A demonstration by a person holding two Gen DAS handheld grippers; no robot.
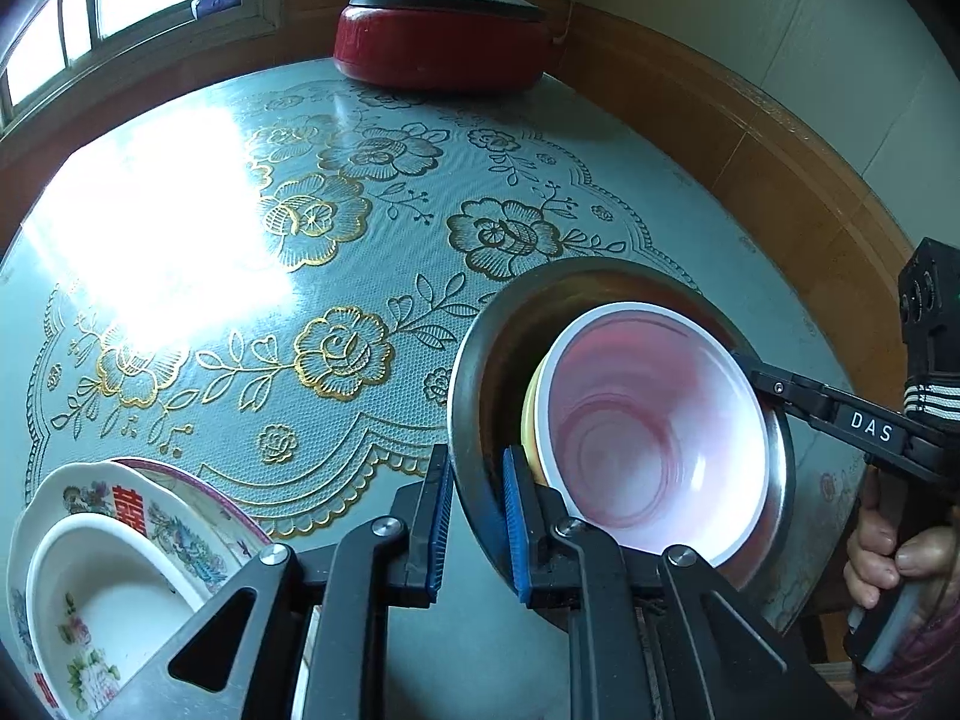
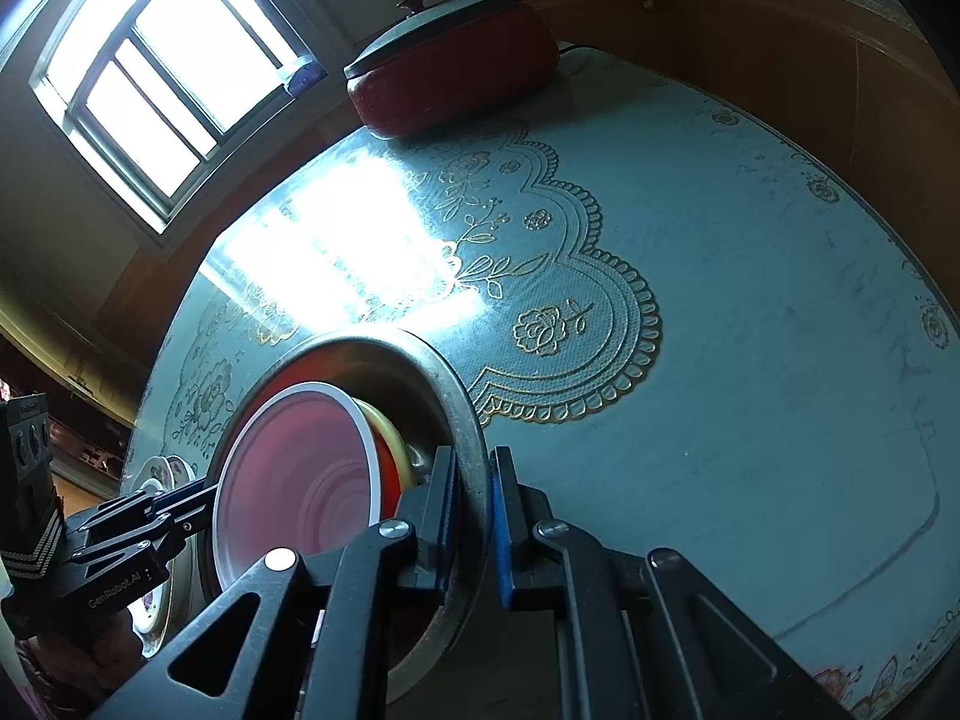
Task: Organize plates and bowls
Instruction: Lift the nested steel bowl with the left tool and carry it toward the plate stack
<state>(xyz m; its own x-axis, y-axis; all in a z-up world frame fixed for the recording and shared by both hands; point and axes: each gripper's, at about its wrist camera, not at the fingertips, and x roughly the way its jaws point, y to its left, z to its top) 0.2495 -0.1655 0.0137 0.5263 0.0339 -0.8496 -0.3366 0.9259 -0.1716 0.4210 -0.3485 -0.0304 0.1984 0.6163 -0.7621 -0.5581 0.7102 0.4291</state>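
Note:
A steel basin (image 1: 474,360) holds a yellow bowl (image 1: 529,420) with a red-and-white bowl (image 1: 648,426) nested in it. My left gripper (image 1: 477,516) straddles the basin's near rim, blue pads on either side, shut on it. My right gripper (image 2: 474,528) clamps the opposite rim (image 2: 471,438); it also shows in the left wrist view (image 1: 756,369). The basin appears tilted and held between both. The red bowl (image 2: 300,480) and yellow bowl (image 2: 393,444) show in the right wrist view. A floral plate (image 1: 180,510) carrying a white flowered bowl (image 1: 108,600) sits at the near left.
A red lidded pot (image 1: 441,39) stands at the table's far edge by the wall, also in the right wrist view (image 2: 456,72). The table has a blue embossed cloth (image 1: 360,240). A window (image 2: 168,78) is at the far left.

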